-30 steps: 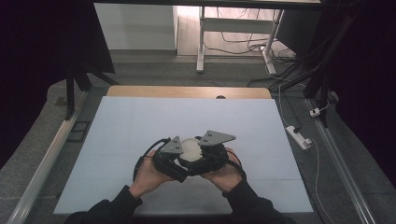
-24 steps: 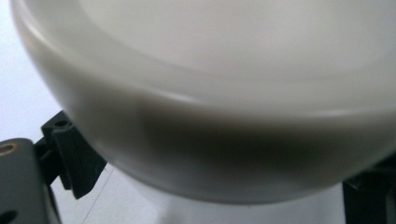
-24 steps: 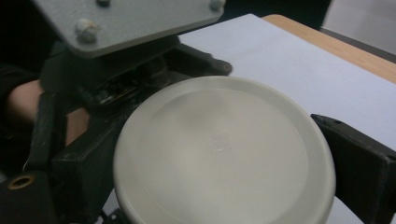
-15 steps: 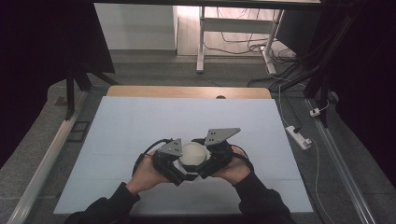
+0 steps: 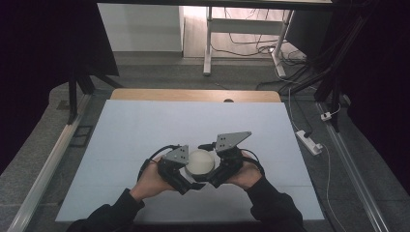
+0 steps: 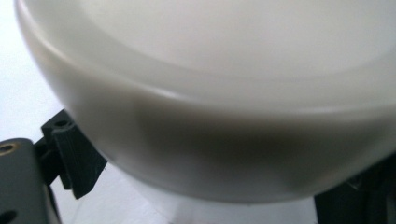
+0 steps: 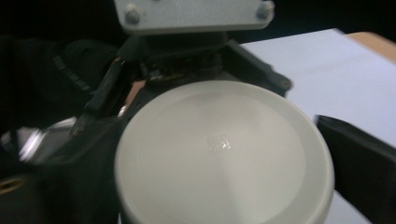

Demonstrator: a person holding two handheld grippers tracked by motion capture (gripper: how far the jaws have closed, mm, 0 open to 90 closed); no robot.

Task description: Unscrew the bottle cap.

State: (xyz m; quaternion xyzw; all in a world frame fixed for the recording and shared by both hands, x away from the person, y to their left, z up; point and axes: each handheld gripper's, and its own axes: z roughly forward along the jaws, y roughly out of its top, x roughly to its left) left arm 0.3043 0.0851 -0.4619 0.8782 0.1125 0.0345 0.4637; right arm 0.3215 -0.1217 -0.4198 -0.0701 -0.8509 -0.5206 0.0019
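Observation:
A round white container (image 5: 200, 162) with a flat lid is held just above the white table top, between both grippers. My left gripper (image 5: 186, 174) grips its body from the left; in the left gripper view the curved white wall (image 6: 210, 116) sits between the two black jaws, and the left gripper (image 6: 210, 191) is shut on it. My right gripper (image 5: 217, 170) comes in from the right. In the right gripper view the lid (image 7: 224, 154) faces the camera, with a black jaw on each side of its rim, and the right gripper (image 7: 224, 186) is shut on it.
The white table top (image 5: 145, 125) spreads wide around the hands, with a wooden strip (image 5: 193, 94) along its far edge. A white power strip (image 5: 309, 141) lies on the floor to the right. A white table frame (image 5: 209, 38) and cables stand beyond.
Both hands and the container have shifted slightly right and away from the person. The right gripper's grey plate has swung further right and up.

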